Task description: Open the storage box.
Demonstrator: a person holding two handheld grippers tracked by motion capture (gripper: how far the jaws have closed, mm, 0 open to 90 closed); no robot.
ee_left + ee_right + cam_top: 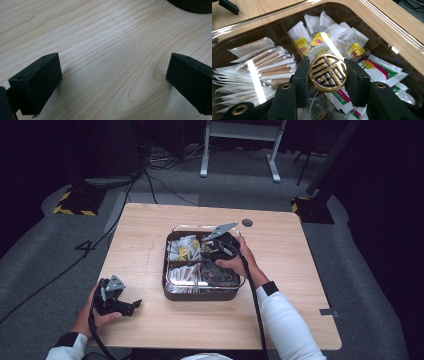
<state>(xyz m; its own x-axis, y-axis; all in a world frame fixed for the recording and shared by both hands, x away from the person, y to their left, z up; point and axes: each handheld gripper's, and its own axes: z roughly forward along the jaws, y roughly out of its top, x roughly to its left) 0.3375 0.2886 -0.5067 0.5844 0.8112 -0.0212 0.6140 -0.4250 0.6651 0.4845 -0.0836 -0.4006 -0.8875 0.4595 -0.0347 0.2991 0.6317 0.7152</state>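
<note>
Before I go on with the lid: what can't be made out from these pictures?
- Clear lid under the gold knob: right gripper view, right gripper fingers cover the joint.
- Box front compartments: high view, hand covers them.
- Sachet print: too small.
- Left gripper: table ahead; dark rim cut off at top edge.

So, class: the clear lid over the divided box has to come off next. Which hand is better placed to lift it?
Right: the right gripper clamps the gold knob over the box. The left gripper rests open on the table.
</note>
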